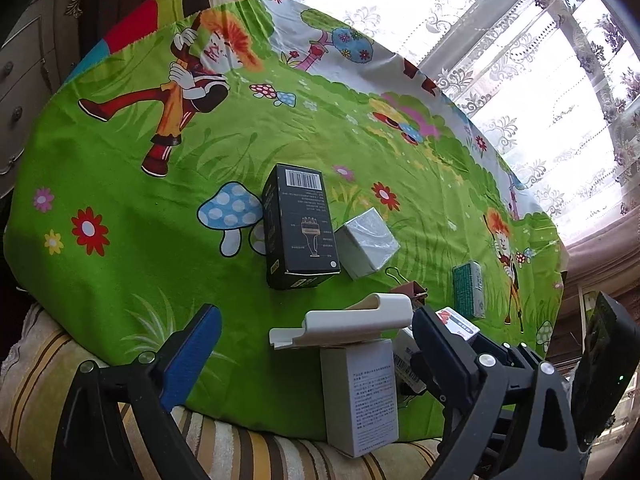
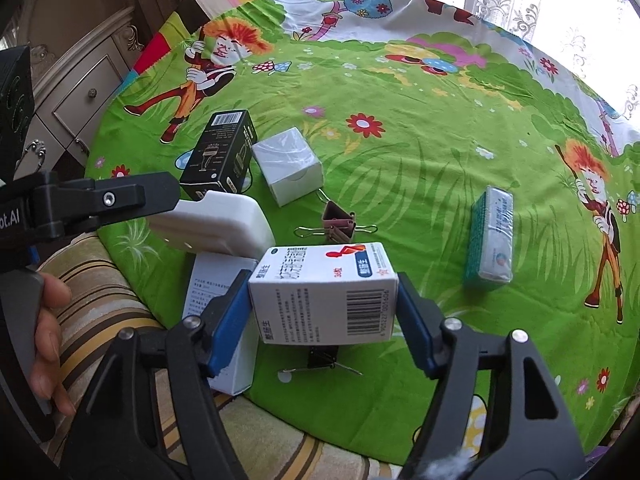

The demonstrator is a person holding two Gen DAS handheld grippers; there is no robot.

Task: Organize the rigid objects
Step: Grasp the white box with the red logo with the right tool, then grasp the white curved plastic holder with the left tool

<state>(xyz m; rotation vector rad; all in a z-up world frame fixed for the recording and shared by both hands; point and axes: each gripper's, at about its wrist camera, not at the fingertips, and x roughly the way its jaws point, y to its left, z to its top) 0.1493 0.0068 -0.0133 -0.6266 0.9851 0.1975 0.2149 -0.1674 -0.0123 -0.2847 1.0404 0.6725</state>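
1. My right hand-held gripper [image 2: 324, 320] pinches a white medicine box [image 2: 320, 292] across its short sides, both blue pads [image 2: 230, 320] flat against it. The barcode face is toward me, and the long axis runs left-right between the fingers. The box is lifted off the bench [image 2: 420, 168], over the near edge.

2. My left hand-held gripper [image 1: 316, 344] is spread wide with nothing between its fingers. In the right wrist view one of its black fingers reaches in from the left and lies over the top of the white plastic holder [image 2: 216, 224]; I cannot tell whether it touches.

3. That holder sits on top of an upright white carton [image 1: 360, 392] at the near edge of the bench. The held box hangs just right of the carton, close enough that I cannot tell whether they touch.

4. Deciding relation: the cluster already gathered, a black box [image 2: 220, 152] with a white cube box [image 2: 288, 164] touching its right side, lies far and left of my right hand-held gripper. The left one is nearer to it, but it is empty.

5. A green-and-white box [image 2: 492, 236] lies alone, well apart to the right, with its long axis running near-far. The right hand is nearer to that one.

6. Loose small items: a brown binder clip [image 2: 340, 224] sits just beyond the held box, and a black binder clip [image 2: 320, 360] lies directly under it.

7. Judgement: setting down beside the white cube box means carrying far-left over the brown binder clip, keeping the box's long axis in line with the black box. The risk is knocking the holder off the carton.
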